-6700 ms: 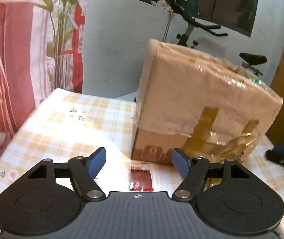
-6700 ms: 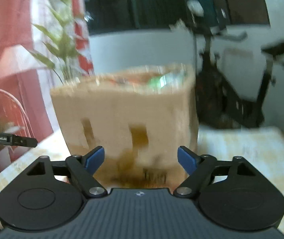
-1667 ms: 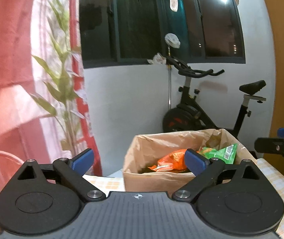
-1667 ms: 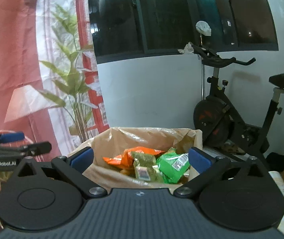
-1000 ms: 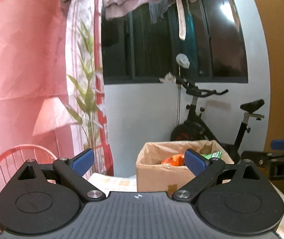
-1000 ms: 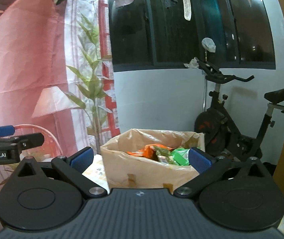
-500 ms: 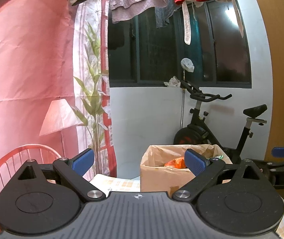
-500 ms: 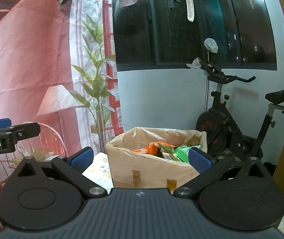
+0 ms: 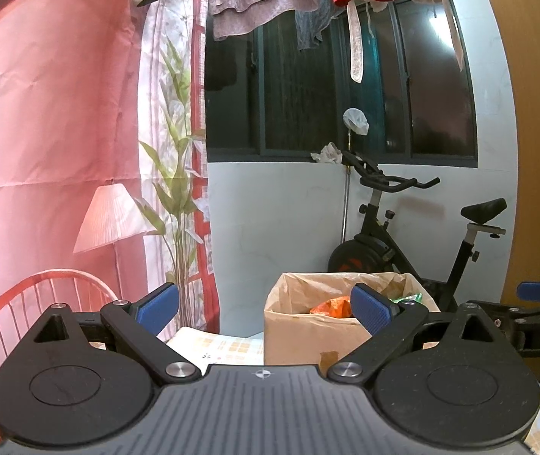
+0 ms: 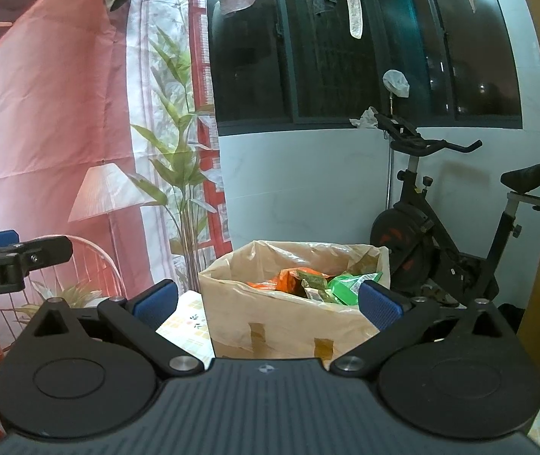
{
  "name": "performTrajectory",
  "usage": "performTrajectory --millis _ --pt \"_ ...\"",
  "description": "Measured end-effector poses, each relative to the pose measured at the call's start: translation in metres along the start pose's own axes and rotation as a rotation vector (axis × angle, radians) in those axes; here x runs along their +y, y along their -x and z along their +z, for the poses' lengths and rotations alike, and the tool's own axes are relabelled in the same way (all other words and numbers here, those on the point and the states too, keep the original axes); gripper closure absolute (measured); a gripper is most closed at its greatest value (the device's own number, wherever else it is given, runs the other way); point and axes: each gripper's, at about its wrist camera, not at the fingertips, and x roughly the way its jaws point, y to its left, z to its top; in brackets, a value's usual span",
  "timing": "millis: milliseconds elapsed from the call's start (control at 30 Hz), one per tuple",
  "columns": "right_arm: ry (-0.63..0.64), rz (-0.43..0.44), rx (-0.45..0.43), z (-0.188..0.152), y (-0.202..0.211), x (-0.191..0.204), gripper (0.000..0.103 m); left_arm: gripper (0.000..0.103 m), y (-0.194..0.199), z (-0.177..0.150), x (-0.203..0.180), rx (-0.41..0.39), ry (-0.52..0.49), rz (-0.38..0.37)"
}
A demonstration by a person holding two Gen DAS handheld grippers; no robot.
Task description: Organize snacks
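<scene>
Home: hanging laundry [image 9: 255,3], exercise bike [image 9: 414,235]

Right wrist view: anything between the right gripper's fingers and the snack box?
Nothing. In the right wrist view the right gripper is open and empty; only checked tablecloth lies before the cardboard box.

Left wrist view: looks level along the left hand-held gripper [image 9: 264,309], box [image 9: 308,337] lower centre, set back.
Right wrist view: same facing, along the right hand-held gripper [image 10: 266,303], box [image 10: 285,322] nearer, seen from further right.
Shared: box, bike [image 9: 402,239], window [image 10: 364,57], curtain [image 9: 61,132].
Cross-sight: each gripper shows at the other frame's edge.
</scene>
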Motion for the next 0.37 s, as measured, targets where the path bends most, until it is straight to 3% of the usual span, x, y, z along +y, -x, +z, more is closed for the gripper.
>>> performTrajectory --millis 367 --pt "-0.002 -0.001 0.007 -0.0025 -0.0006 -0.0002 0.000 0.005 -0.0008 -0.0013 0.0017 -0.001 0.006 -0.011"
